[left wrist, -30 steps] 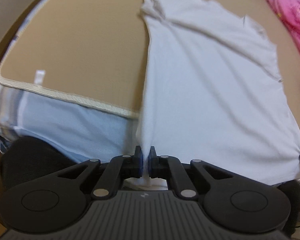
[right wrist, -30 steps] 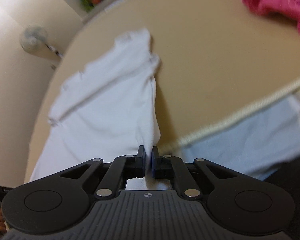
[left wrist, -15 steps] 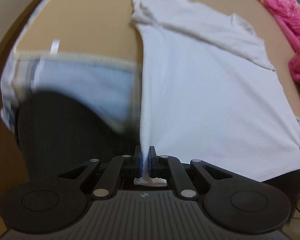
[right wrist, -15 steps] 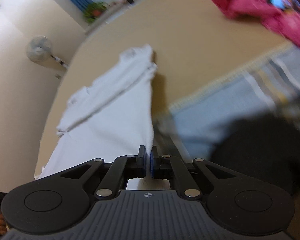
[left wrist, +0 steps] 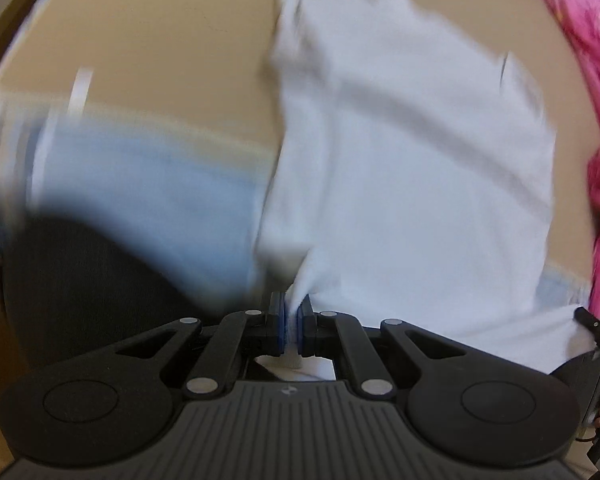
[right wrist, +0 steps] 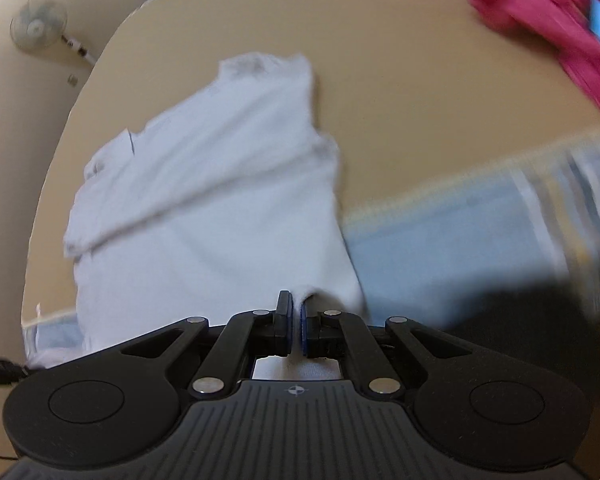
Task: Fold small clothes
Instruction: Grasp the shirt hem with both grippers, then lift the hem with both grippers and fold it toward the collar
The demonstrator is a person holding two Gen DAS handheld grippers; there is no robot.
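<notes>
While both grippers pinch the near hem of the white shirt [left wrist: 412, 168], the garment is mid-swing and both views are smeared with motion. The left gripper [left wrist: 291, 322] has its fingers pressed together on a gathered corner of white cloth, which bunches into a tuck just ahead of the pads. The right gripper [right wrist: 296, 326] grips the opposite hem corner, its fingers closed with a thin strip of cloth between them.

Compared with a second ago, the hem has gone slack: the shirt then ran taut and flat from the fingers up to the collar, and now it puckers at the left fingers and sags in broad creases. The far half with the sleeves and collar lies on the tan bed surface [left wrist: 172, 40], while the near half hangs lifted from the fingers over the bed's edge, where the pale blue sheet [left wrist: 148, 184] shows below. The pink clothes [left wrist: 580, 60] sit at the right, apart from the shirt.

I judge this to be the start of the bottom-to-top fold: the hem looks lifted and headed toward the collar. Both corners need to travel level, or the fold line will come out skewed.
</notes>
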